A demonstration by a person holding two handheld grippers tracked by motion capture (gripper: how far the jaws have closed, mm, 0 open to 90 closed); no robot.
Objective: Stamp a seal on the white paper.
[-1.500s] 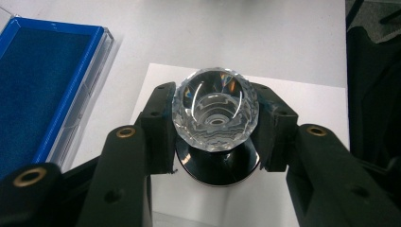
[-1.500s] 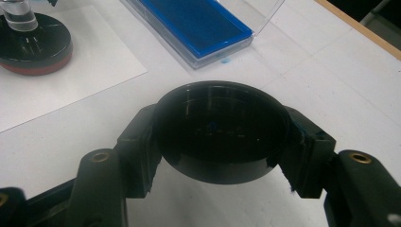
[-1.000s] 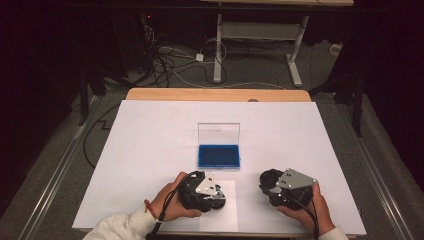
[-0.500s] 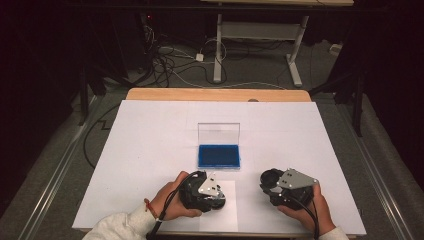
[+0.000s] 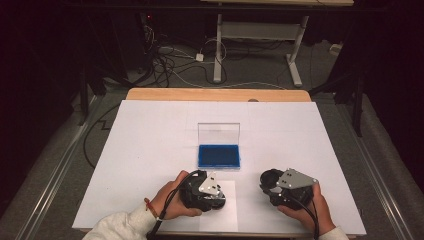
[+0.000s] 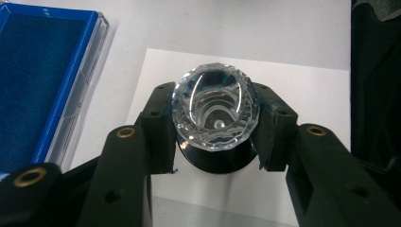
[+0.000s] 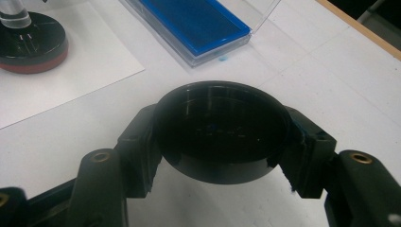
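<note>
Sitting between fingers, crystal knob, apparently gripped

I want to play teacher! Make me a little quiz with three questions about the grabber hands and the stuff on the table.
1. True or false: the blue case has its clear lid standing open.
2. What does the left gripper hold? A) a clear faceted crystal piece B) a spoon C) a red ball
3. Fill in: the right gripper is shut on a round ____ disc.

Key:
1. True.
2. A: the crystal sits between the jaws, above a black base.
3. Black: the black disc.
</note>
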